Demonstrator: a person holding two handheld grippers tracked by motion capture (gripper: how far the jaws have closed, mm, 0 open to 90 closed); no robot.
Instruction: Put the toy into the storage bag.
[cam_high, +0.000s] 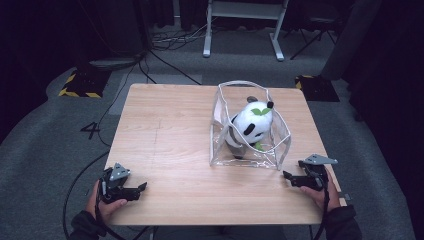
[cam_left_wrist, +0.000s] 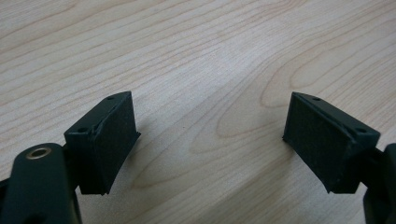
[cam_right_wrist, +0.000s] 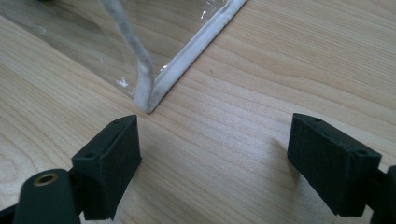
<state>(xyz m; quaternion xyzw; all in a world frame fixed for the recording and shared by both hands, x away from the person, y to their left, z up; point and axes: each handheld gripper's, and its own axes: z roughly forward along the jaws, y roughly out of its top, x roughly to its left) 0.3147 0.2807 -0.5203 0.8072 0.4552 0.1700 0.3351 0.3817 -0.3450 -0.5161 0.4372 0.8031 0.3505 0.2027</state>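
Panda (cam_high: 252, 124) sits inside clear bag (cam_high: 280, 150) mid-table; L gripper (cam_high: 142, 187) and R gripper (cam_high: 286, 175) both empty w/ jaws apart, R just beside bag's near corner; next prob. pinch bag rim.

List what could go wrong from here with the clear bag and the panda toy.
1. The clear bag is soft and open-topped; a pull on one wall could tip it and spill the panda toy.
2. The right gripper, open, sits just off the bag's near corner; a nudge might slide the bag rather than grip it.
3. The left gripper, open, rests far from the bag on the table, so it cannot steady it quickly.
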